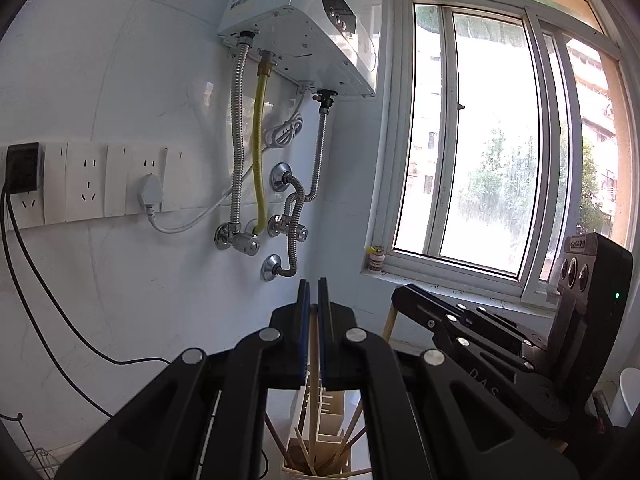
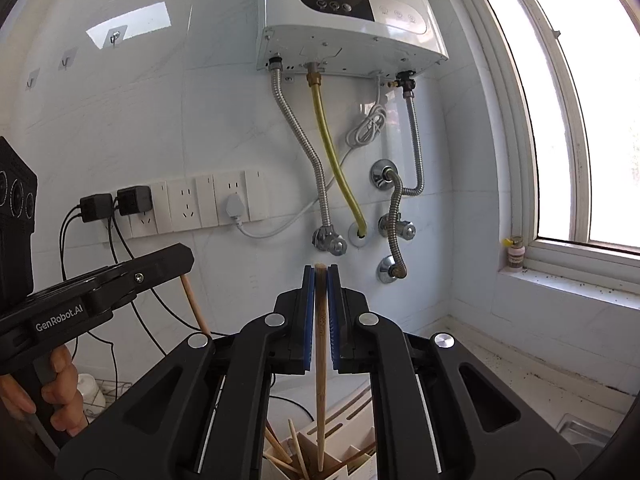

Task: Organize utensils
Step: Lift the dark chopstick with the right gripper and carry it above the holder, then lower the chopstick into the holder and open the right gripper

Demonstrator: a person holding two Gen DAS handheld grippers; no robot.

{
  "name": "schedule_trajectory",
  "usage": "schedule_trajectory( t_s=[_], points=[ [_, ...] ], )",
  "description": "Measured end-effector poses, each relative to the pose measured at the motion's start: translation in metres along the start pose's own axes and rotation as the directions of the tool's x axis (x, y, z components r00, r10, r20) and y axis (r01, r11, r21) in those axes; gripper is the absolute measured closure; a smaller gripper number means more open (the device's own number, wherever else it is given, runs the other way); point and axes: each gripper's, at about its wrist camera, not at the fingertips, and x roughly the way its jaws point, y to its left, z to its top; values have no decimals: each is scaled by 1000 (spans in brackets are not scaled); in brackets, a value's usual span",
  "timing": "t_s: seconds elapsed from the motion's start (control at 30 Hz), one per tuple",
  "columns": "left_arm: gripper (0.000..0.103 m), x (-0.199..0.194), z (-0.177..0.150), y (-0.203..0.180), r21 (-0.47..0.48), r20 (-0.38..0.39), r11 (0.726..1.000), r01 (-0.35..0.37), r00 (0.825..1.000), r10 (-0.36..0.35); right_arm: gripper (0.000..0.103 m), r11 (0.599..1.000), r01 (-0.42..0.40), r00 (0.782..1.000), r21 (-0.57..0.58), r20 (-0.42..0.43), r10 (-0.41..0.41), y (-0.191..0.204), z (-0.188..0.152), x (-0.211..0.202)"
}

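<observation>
My left gripper [image 1: 313,296] is shut on a wooden chopstick [image 1: 314,356] that hangs down toward a white utensil holder [image 1: 320,440] with several chopsticks in it. My right gripper [image 2: 320,280] is shut on another wooden chopstick [image 2: 321,360], held upright with its tip down in the same utensil holder [image 2: 340,460]. The right gripper also shows in the left wrist view [image 1: 460,320] with its chopstick [image 1: 390,322] below it. The left gripper shows in the right wrist view [image 2: 120,280] with its chopstick [image 2: 194,304].
A white water heater [image 1: 304,24] with metal and yellow hoses hangs on the tiled wall. A row of sockets [image 1: 92,184] with plugs and cables is at the left. A window [image 1: 480,140] and sill are at the right. A wire rack [image 2: 108,392] stands low left.
</observation>
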Motion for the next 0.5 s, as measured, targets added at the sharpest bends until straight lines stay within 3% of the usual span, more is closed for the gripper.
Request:
schedule_trajectory(
  t_s=[0.23,0.5],
  points=[
    [100,37,-25,3,5,-79,1000,22,997,-22,97,999,16,988,46,-152,-9,-12,-23,32],
    [100,52,-44,9,-5,-129,999,37,991,-38,97,997,29,967,67,-256,-11,-20,-44,48]
  ],
)
